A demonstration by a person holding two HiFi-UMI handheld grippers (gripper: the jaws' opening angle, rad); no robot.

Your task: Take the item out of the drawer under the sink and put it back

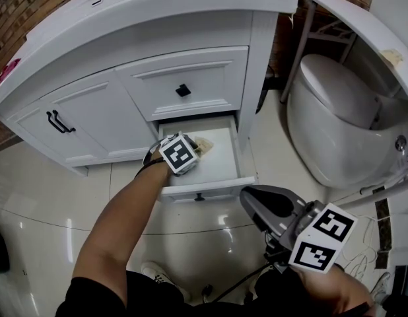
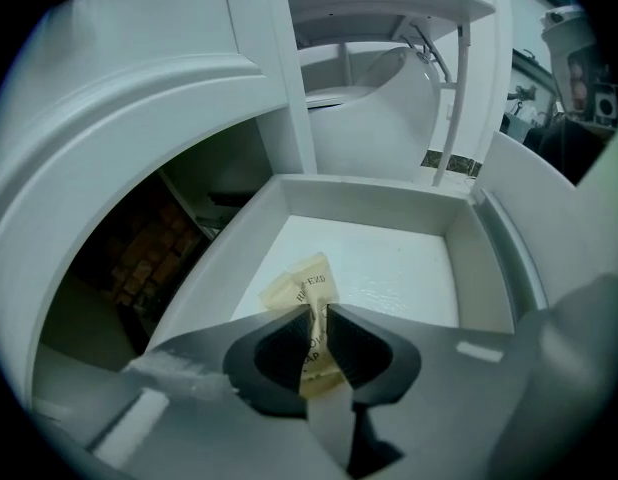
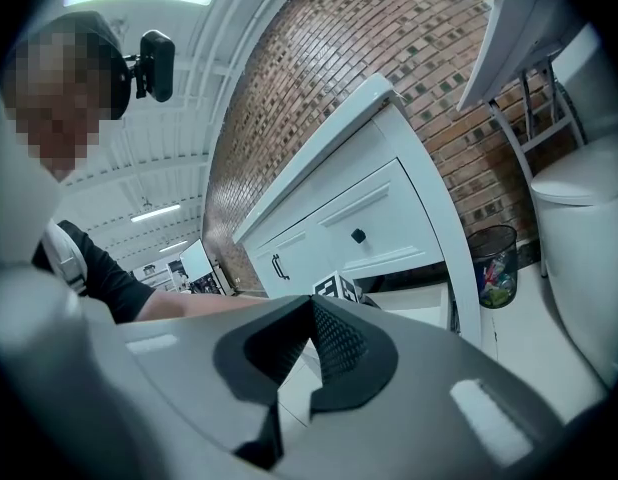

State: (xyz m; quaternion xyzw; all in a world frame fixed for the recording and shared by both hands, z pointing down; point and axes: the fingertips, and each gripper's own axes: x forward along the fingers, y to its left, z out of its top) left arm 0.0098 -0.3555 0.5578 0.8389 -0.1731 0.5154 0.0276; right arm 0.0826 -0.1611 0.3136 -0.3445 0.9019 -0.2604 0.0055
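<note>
The bottom drawer [image 1: 232, 152] of the white vanity stands pulled open. A small beige packet with dark print [image 2: 302, 298] hangs over the drawer's white floor [image 2: 389, 268], pinched between the jaws of my left gripper [image 2: 318, 320]. In the head view the left gripper [image 1: 191, 152] reaches into the drawer and the packet [image 1: 204, 144] peeks out beyond its marker cube. My right gripper [image 1: 251, 200] is held back, low in front of the drawer, jaws together on nothing; in its own view the right gripper [image 3: 309, 313] points at the vanity.
A shut upper drawer with a black knob [image 1: 183, 90] sits above the open one. A cabinet door with black handles [image 1: 60, 122] is at the left. A white toilet [image 1: 336, 121] stands right of the vanity. A black wire wastebasket [image 3: 492, 263] stands by the brick wall.
</note>
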